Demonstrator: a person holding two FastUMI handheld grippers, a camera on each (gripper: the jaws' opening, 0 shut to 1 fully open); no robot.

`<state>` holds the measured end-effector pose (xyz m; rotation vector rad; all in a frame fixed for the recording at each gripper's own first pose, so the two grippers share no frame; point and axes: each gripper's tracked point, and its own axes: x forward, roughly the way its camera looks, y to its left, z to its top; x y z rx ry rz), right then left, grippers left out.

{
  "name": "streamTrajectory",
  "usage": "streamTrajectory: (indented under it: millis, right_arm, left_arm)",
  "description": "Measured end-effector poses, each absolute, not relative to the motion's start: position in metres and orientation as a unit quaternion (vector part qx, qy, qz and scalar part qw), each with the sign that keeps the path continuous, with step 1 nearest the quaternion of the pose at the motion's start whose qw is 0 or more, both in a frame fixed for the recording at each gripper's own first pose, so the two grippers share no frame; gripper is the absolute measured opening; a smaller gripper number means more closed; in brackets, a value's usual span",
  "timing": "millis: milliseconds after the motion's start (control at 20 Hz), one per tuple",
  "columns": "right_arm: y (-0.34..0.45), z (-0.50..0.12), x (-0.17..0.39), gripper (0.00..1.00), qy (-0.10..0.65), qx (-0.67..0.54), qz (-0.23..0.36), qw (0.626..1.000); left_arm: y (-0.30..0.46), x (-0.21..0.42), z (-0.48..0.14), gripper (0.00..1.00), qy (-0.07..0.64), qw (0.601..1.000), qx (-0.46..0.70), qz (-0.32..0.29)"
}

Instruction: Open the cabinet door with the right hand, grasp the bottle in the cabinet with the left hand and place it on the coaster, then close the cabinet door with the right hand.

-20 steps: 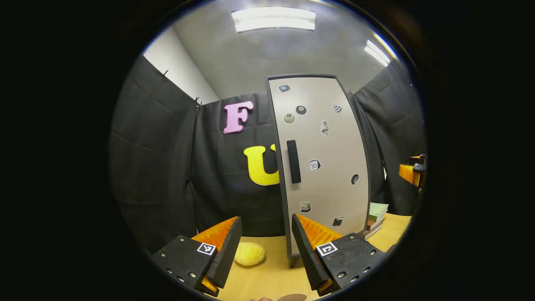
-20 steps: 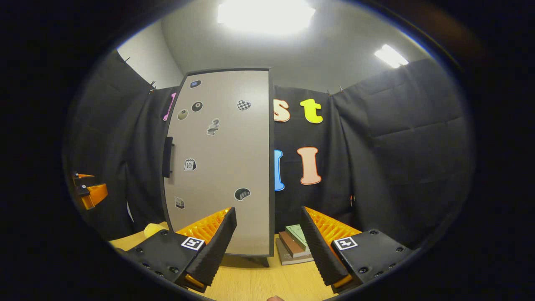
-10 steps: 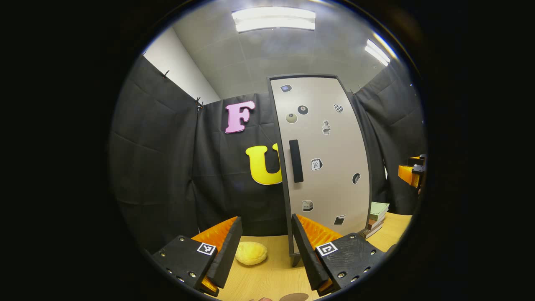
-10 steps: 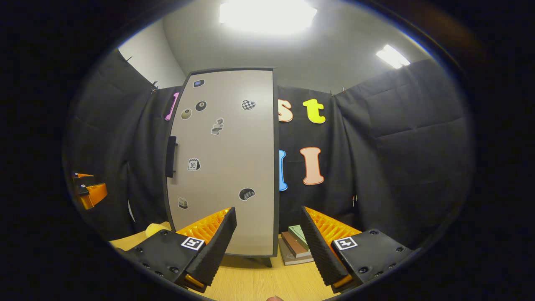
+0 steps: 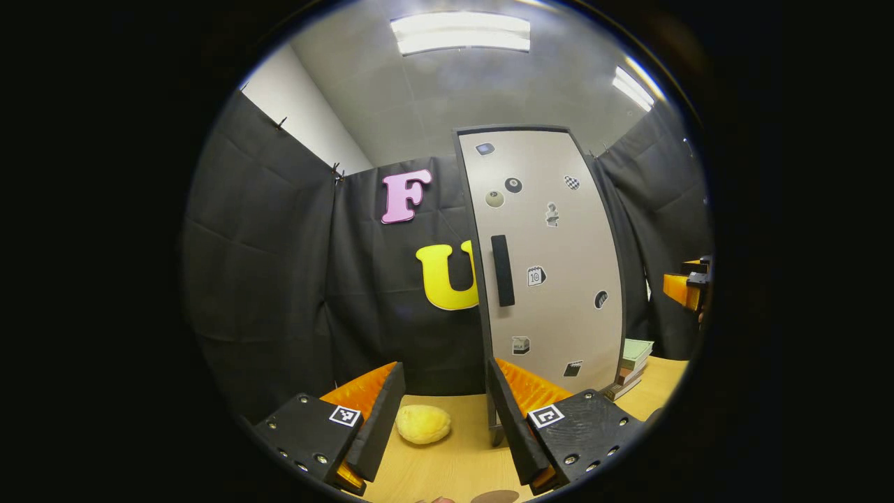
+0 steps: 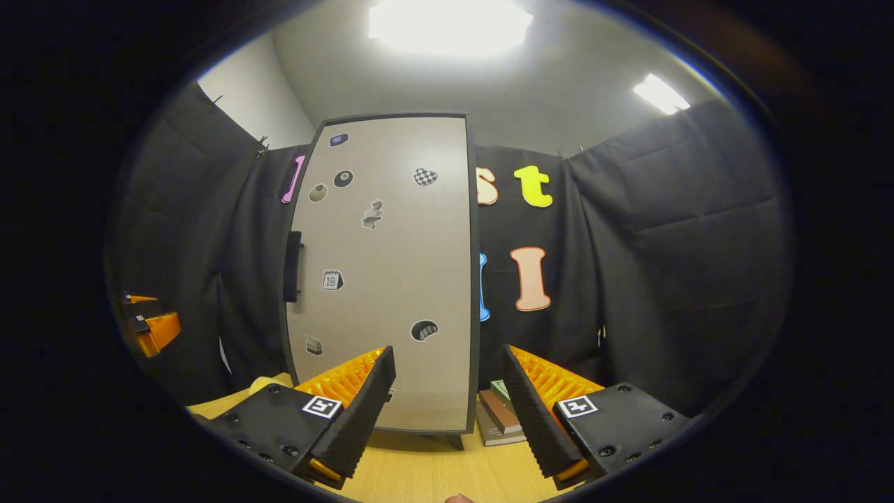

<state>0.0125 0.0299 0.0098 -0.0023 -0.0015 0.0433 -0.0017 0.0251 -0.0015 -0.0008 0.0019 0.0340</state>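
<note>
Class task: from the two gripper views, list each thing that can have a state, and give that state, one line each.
cabinet door: shut, handle untouched
left gripper: open, empty
right gripper: open, empty
books: stacked flat on the table
yellow sponge: lying loose on the table

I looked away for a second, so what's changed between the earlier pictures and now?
Both views have swung slightly left, so the cabinet door sits a bit further right in each. Nothing was grasped or released. The door stays shut, and the left gripper and right gripper stay open and empty.
</note>
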Motion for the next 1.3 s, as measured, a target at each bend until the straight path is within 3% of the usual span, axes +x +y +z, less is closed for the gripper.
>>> streamTrajectory:
  millis: [1300]
  right_arm:
    - [0.226,0.071,0.110,0.94,-0.018,0.014,0.140,0.990]
  left_arm:
    - [0.191,-0.039,-0.055,0.67,0.040,0.989,0.023,0.138]
